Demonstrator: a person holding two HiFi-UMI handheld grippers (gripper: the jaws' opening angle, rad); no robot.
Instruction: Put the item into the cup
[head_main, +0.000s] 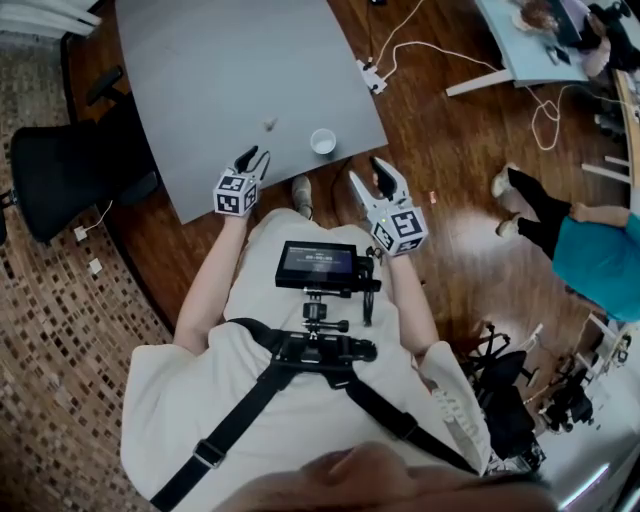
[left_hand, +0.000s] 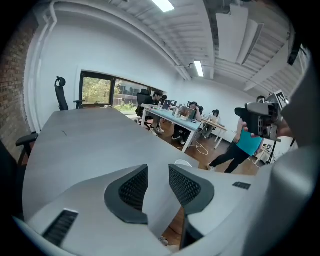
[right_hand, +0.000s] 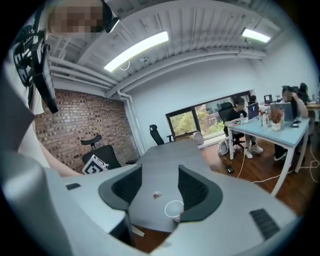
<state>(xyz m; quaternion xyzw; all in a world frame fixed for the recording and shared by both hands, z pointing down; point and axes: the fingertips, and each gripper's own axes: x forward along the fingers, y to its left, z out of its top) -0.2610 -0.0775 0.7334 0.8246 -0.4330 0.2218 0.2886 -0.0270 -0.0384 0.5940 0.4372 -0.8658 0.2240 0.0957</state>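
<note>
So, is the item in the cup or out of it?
Out. The item lies on the table, apart from the cup.

Black chair (head_main: 60, 170) stood left of grey bench (head_main: 220, 70). White power strip (head_main: 372, 77) lay on wood floor (head_main: 450, 170). One person (head_main: 600, 265) at far right.

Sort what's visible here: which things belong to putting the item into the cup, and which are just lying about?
Job in hand:
- small item on the grey table
- white cup, upright near the table's edge
- left claw and right claw, both open and empty

Lying about:
- black office chair
- white cables on the floor
- person in teal
</note>
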